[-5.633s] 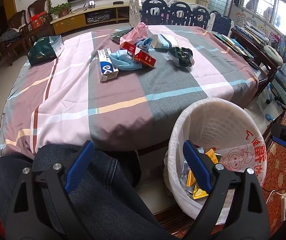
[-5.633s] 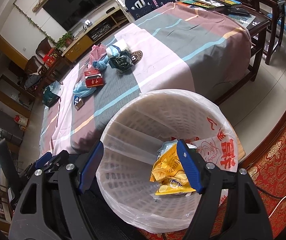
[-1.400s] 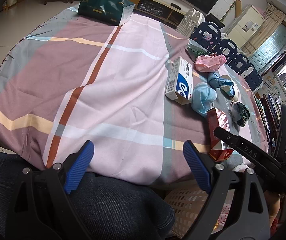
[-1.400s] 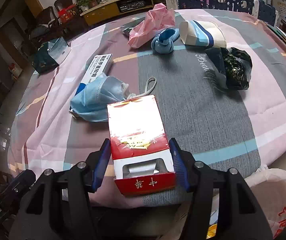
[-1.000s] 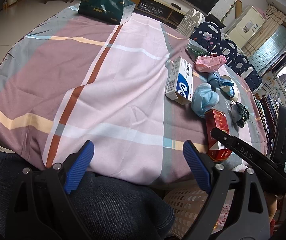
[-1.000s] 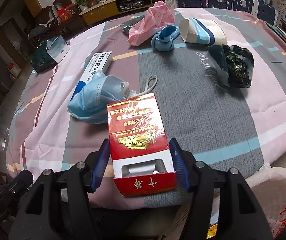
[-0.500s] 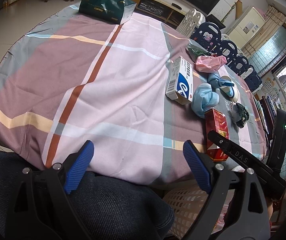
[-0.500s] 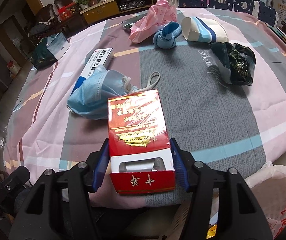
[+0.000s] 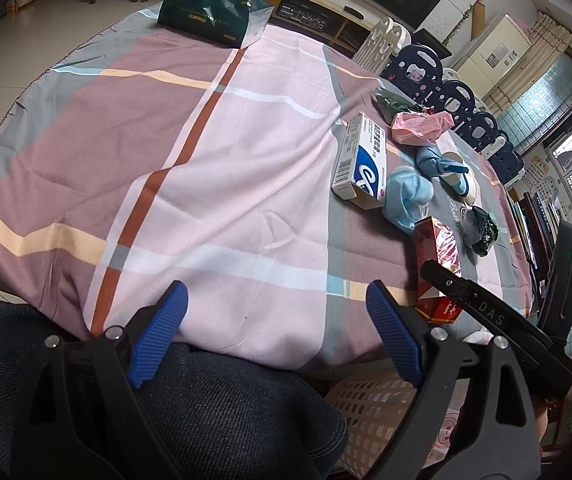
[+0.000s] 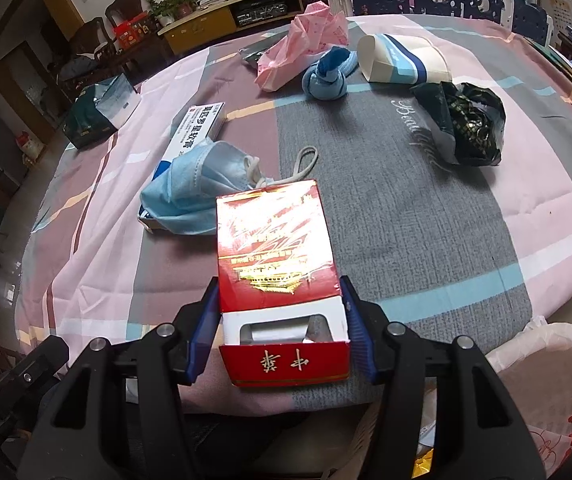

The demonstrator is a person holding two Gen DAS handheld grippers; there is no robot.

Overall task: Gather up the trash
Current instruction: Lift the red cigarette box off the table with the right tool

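While the left gripper (image 9: 276,332) hangs with ribbed blue pads apart, the right gripper (image 10: 282,326) clamps a glossy red carton (image 10: 276,264) at the plaid tablecloth's (image 10: 405,208) near edge, beside a crumpled blue mask (image 10: 194,196).

Your red cigarette box (image 10: 276,276), lid open, sits clamped at the table's near edge; a crumpled blue face mask (image 10: 190,196) lies just behind it, the white trash basket (image 10: 561,364) near right.
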